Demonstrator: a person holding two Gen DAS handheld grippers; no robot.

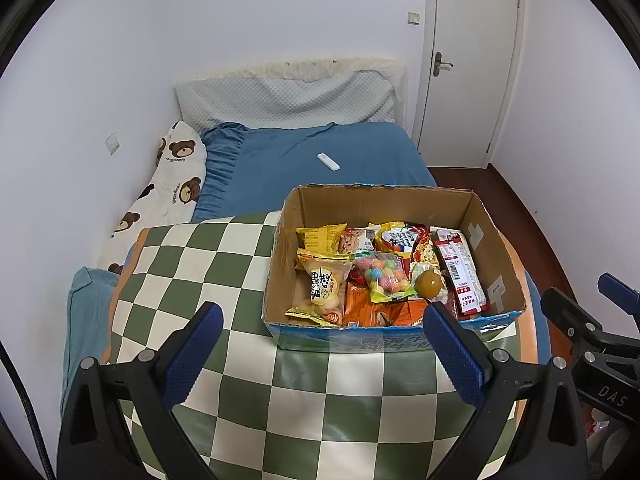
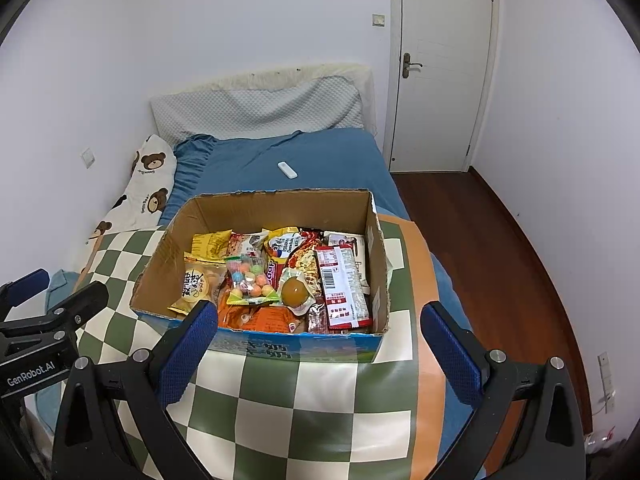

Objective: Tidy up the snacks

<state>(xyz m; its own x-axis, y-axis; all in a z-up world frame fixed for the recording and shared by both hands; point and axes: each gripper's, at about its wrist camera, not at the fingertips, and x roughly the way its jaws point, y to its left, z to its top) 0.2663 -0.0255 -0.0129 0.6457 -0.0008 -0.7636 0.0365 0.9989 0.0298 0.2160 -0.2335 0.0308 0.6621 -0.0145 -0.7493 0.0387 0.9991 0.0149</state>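
An open cardboard box (image 1: 288,240) (image 2: 160,268) sits on a green-and-white checked mat (image 1: 248,360) (image 2: 304,392) on the bed. It holds several snack packs: a bag of coloured candy balls (image 1: 384,276) (image 2: 250,282), a red-and-white barcoded pack (image 1: 460,272) (image 2: 344,284), a yellow bag (image 1: 320,238) (image 2: 210,242) and an amber jelly cup (image 1: 430,283) (image 2: 295,292). My left gripper (image 1: 324,344) is open and empty, just in front of the box. My right gripper (image 2: 320,340) is open and empty at the box's near wall. Each gripper also shows at the other view's edge.
The blue bedsheet (image 1: 320,148) carries a white remote (image 1: 328,161) (image 2: 287,169). A bear-print pillow (image 1: 176,184) lies at the left wall and a grey pillow (image 1: 280,100) at the head. A shut white door (image 1: 468,60) and wooden floor (image 2: 500,240) are on the right.
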